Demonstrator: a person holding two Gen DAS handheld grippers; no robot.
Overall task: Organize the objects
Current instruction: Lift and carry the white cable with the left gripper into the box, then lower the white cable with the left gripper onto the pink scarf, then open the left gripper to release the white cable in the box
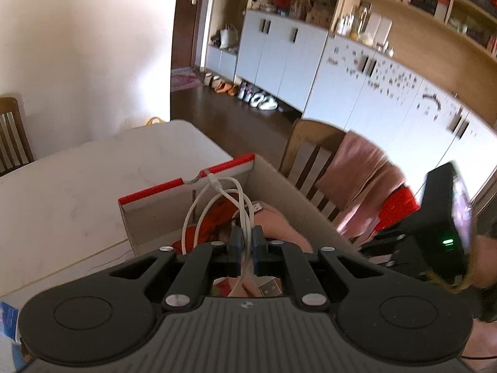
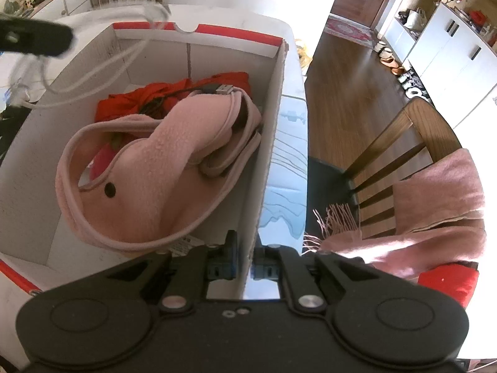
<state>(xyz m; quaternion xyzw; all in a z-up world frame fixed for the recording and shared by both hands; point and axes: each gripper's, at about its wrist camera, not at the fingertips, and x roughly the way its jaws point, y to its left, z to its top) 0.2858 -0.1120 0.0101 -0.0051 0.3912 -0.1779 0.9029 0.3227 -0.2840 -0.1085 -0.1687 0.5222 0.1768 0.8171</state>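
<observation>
My left gripper (image 1: 246,245) is shut on a coiled white USB cable (image 1: 217,199) and holds it above the open cardboard box (image 1: 273,183) with a red rim. My right gripper (image 2: 245,259) is shut on the box's right wall (image 2: 273,118), one finger inside and one outside. In the box lie a pink fleece garment (image 2: 161,168), red cloth (image 2: 174,90) and a dark cable with a USB plug (image 2: 223,88). The left gripper (image 2: 34,39) and the hanging white cable (image 2: 93,65) show blurred at the upper left of the right wrist view.
The box stands on a white table (image 1: 77,180). A wooden chair (image 2: 413,143) draped with a pink scarf (image 2: 435,211) stands to the right, with red cloth (image 2: 447,279) on it. A light-blue printed sheet (image 2: 289,161) lies beside the box. Cabinets and shoes line the far wall.
</observation>
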